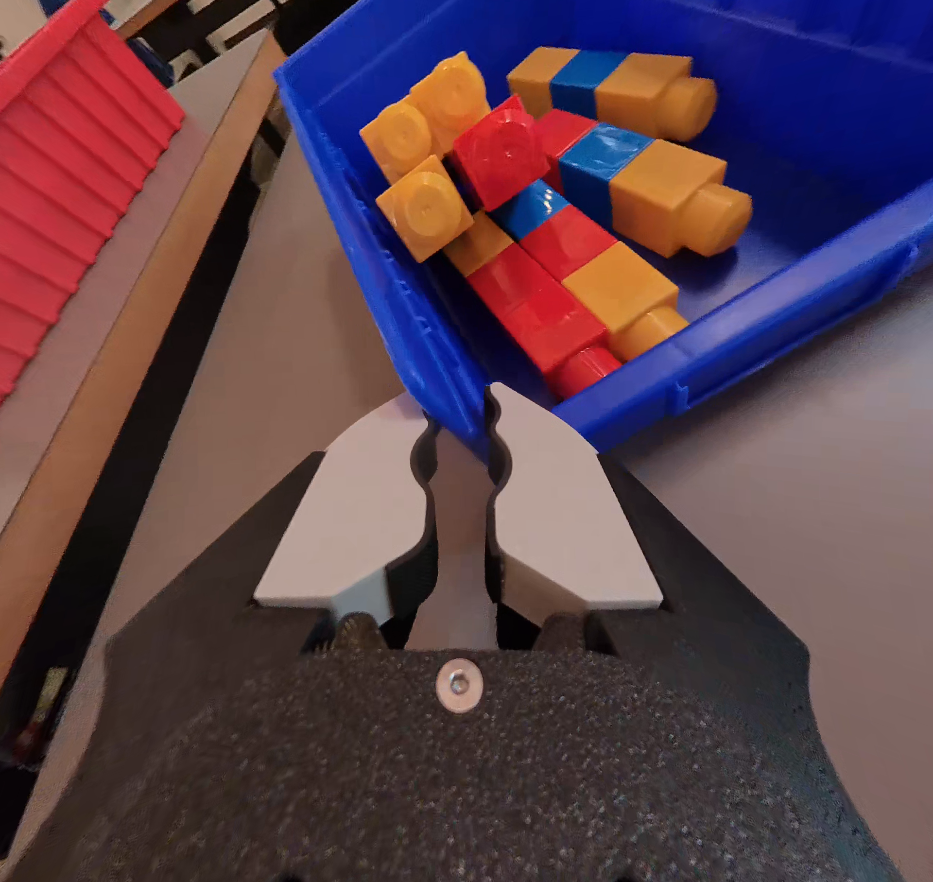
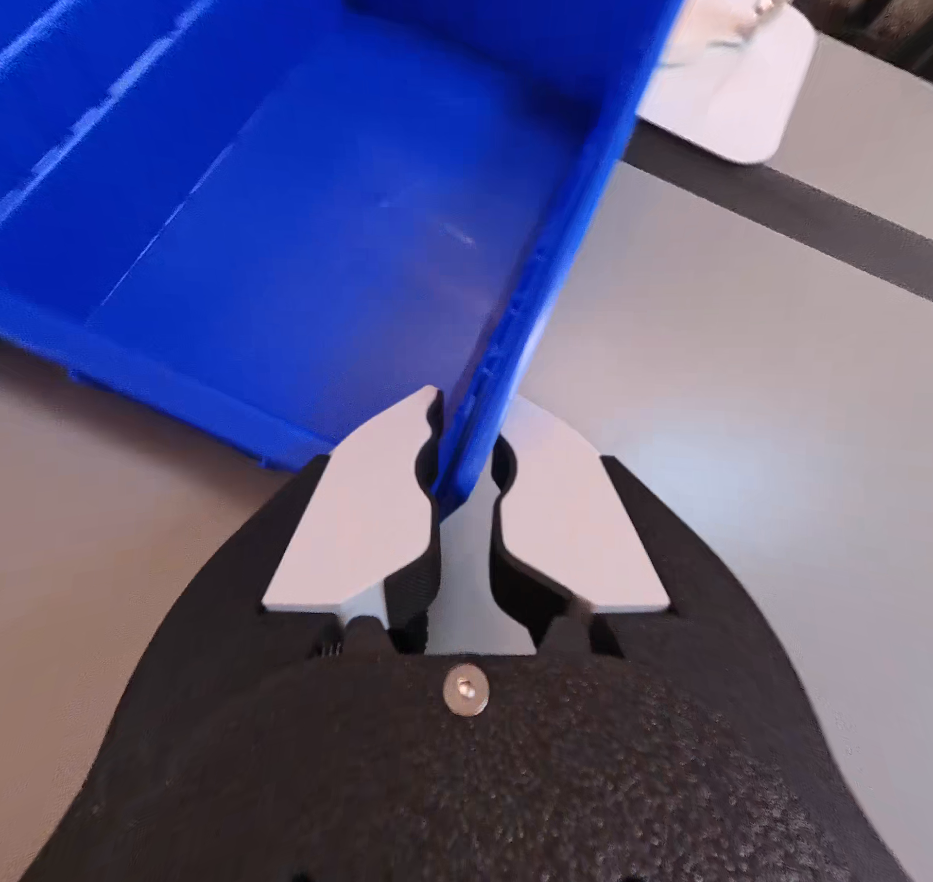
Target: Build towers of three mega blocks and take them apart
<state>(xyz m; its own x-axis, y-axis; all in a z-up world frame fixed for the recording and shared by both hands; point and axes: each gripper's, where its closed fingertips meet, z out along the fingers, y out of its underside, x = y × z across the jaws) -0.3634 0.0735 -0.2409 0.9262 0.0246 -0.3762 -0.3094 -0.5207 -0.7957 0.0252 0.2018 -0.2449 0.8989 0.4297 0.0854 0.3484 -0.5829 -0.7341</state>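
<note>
At the near edge of the left wrist view, the left claw (image 1: 460, 416) is closing its two pale fingers on the corner wall of a blue bin (image 1: 747, 353), one finger outside and one inside the wall. The bin is sitting tilted on the grey bench (image 1: 282, 302). Just beyond the claw, inside the bin, several towers of mega blocks are lying on their sides: a tower of red blocks (image 1: 535, 312) nearest the corner, beside it a tower ending in a yellow block (image 1: 621, 292), and farther in a red, blue and yellow tower (image 1: 631, 176). Behind that one a yellow, blue and yellow tower (image 1: 606, 85) is lying near the far wall. Some yellow blocks (image 1: 424, 136) and one red block (image 1: 500, 151) are showing their round studs toward the camera. Far to the left, a red ribbed bin (image 1: 75, 161) is standing well apart. In the right wrist view, the right claw (image 2: 472, 418) is gripping the opposite side wall of the blue bin (image 2: 601, 191) in the same way, and this part of the bin floor is bare. Beyond the bin, a white flat base (image 2: 732, 80) is resting on the bench (image 2: 707, 378).
</note>
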